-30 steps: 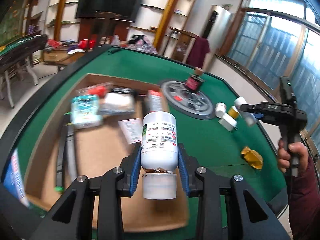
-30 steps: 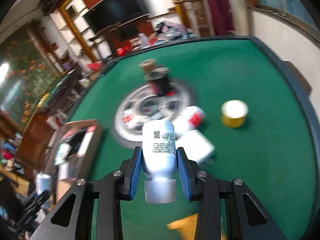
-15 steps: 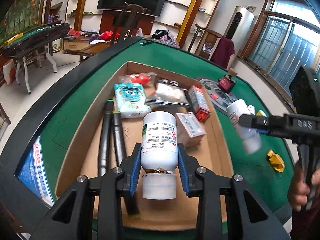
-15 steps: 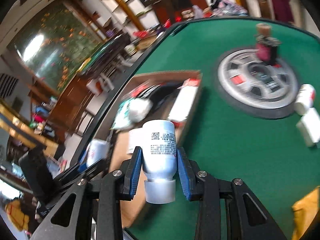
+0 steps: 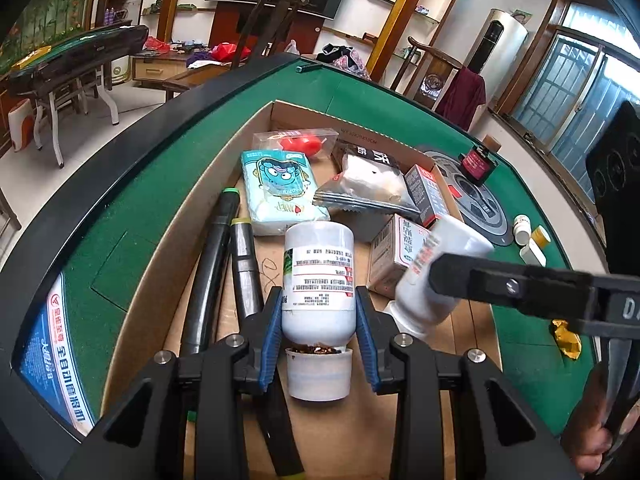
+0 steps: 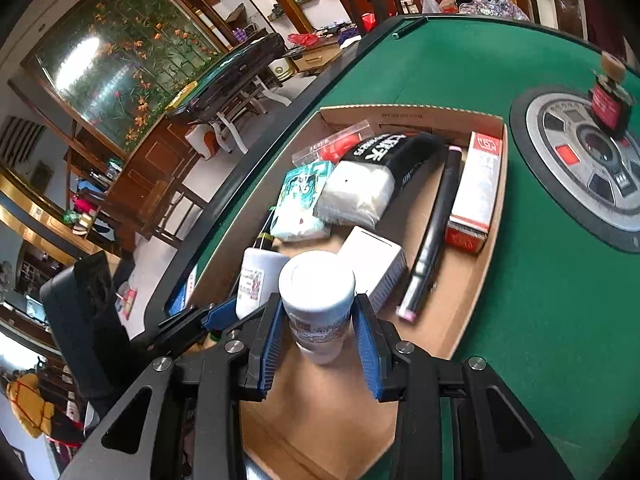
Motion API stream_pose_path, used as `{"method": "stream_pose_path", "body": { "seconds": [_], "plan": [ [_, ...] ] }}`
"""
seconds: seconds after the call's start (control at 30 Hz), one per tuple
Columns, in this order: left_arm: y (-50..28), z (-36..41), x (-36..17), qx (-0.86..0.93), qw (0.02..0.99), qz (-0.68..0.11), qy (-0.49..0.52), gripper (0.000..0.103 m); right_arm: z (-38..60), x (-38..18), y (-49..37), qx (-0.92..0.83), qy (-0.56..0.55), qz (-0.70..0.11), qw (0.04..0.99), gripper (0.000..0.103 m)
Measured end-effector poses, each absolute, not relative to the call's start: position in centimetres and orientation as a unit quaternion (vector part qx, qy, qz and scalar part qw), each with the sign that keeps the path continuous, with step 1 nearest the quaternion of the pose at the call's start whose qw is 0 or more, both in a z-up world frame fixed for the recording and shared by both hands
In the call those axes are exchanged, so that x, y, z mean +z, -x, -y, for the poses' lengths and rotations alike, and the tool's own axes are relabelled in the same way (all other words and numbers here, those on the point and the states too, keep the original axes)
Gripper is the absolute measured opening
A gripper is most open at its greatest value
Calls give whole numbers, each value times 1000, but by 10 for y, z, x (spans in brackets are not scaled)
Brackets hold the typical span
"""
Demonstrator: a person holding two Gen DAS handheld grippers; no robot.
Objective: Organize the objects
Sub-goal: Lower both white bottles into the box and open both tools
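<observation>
Two white plastic pill bottles, one clamped in my left gripper [image 5: 318,334], one in my right gripper [image 6: 318,338], poised over shallow brown cardboard box [image 5: 276,110], apparently for dropping beside packets already stowed.

Two gripped white bottles [image 5: 318,276], two dark tubes [image 5: 208,276].

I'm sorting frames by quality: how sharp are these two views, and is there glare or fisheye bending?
Left wrist view: sharp; the label on the white bottle is crisp, the green table rim bows strongly, windows at right look bright. Right wrist view: mostly sharp, the cardboard box contents readable, the small dark bottle slightly smeared; glare on the wall panel upper left.
</observation>
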State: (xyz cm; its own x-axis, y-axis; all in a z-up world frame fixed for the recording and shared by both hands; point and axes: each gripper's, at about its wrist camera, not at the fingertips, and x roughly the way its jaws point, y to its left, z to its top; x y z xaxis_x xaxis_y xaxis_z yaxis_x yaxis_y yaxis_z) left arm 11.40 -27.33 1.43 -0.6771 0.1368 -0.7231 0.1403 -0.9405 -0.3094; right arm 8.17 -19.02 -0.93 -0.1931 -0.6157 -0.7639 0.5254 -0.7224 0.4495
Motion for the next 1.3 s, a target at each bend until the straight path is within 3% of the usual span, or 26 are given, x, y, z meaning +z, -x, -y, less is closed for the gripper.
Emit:
{"method": "stream_pose_path", "body": {
  "seconds": [0.27,0.37,0.67,0.73,0.8,0.9,1.3],
  "plan": [
    [-117,274,19,-905,5,-167,-392,34,213,-9,-76,-774,-517,20,366,39],
    [-122,272,27,-908,3,-162,-387,48,216,-8,-76,-774,-516,15,366,39],
    [-160,286,56,-923,14,-168,-347,66,217,-9,-72,-772,-518,20,368,39],
    [-167,297,58,-921,22,-185,-342,71,216,-8,-72,-771,-518,22,369,44],
    [-170,305,56,-918,29,-200,-342,73,217,-7,-73,-771,-516,26,372,59],
    [-173,315,51,-910,35,-224,-348,75,215,-1,-75,-778,-503,28,374,69],
    [-184,319,50,-904,40,-244,-348,80,182,15,-77,-800,-482,37,354,82]
  ]
}}
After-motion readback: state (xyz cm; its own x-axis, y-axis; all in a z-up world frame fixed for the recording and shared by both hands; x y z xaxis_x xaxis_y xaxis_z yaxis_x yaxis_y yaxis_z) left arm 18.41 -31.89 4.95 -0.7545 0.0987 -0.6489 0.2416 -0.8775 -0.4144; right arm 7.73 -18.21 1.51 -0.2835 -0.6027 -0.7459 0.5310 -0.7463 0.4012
